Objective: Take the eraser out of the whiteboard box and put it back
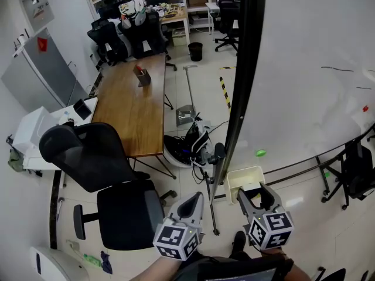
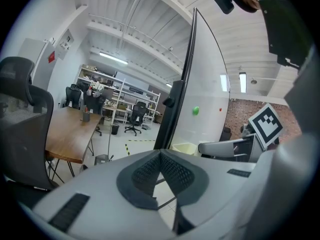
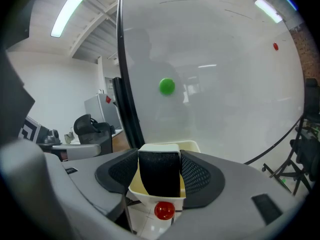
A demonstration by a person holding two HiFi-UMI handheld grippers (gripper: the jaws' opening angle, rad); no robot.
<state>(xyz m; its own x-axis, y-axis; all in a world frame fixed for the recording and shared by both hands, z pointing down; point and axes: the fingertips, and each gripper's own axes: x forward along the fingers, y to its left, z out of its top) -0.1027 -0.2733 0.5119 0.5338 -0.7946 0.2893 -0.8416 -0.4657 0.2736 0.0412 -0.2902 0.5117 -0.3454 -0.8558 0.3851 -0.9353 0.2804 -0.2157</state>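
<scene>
Right claw point(image 3: 159, 156) clamps the black eraser point(image 3: 159, 176), which stands in the cream box point(image 3: 193, 145) at the whiteboard's point(image 3: 215, 59) lower left corner | left claw point(image 2: 161, 155) clenched, empty | likely best: hold eraser upright, travel straight, clear the rim.

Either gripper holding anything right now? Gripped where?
Right gripper holds the eraser, pads on its two opposite sides; left gripper is shut and empty.
</scene>
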